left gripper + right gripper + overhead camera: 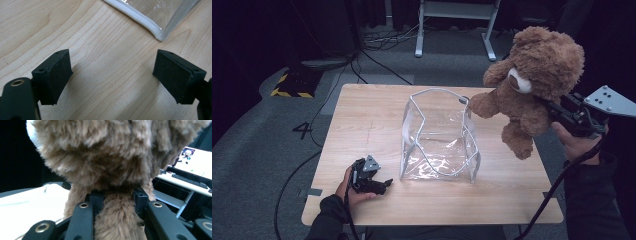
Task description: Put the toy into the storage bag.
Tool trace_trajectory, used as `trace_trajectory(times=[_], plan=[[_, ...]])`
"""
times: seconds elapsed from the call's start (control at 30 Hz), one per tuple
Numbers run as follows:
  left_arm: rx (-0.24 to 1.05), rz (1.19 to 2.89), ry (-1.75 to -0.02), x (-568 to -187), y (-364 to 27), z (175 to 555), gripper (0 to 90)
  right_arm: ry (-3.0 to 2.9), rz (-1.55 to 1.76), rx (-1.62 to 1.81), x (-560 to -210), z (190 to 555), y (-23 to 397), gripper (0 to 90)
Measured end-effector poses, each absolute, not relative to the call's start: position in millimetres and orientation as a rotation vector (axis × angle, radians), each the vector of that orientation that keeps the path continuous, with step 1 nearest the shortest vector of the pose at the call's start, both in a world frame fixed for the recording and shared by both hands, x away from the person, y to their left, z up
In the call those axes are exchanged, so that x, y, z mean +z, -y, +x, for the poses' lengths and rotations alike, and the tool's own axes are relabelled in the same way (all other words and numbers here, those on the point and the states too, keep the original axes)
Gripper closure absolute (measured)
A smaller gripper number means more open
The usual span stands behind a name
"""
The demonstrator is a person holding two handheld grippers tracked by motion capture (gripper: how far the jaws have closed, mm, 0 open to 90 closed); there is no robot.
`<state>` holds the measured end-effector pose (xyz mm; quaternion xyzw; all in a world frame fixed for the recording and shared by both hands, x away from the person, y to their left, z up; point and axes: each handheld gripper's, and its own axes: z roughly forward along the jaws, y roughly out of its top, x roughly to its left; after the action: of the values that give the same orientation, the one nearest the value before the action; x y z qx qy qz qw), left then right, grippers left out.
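One teddy bear point(537, 75) hangs in the air past the right rim of a clear plastic bag point(439, 137), gripped from behind by the right gripper point(562, 114). Its fingers point(96, 200) are clamped on the plush of the bear's back, fur bulging between them in the right gripper view. The bear tilts: its head is up and to the right, its legs down toward the counter point(362, 115), so its long axis runs steeply from upper right to lower left, with its face and one outstretched paw turned toward the bag. That paw reaches to the bag's far right top edge; whether it touches I cannot tell.

The bag stands open in the middle of the counter, mouth up, its white-trimmed rim sagging unevenly. The left gripper point(379, 186) rests low on the counter just beside the bag's near left corner, fingers point(58, 75) wide apart with bare wood between them.

The step in hand looks like carrying the bear over to drop it into the bag. The next move likely calls for swinging the bear left over the mouth, legs first, while the left gripper takes the rim to hold the floppy opening wide.
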<state>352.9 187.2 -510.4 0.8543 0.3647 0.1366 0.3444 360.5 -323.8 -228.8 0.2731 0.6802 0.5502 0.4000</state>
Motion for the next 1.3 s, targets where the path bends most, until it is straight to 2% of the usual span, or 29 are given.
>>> trace_trajectory(times=[1.3], plan=[[0.355,2.22,-0.947,-510.3,-187.2,352.8,15.2,-1.769,0.57,1.492,-208.2,371.5,243.6,69.8]])
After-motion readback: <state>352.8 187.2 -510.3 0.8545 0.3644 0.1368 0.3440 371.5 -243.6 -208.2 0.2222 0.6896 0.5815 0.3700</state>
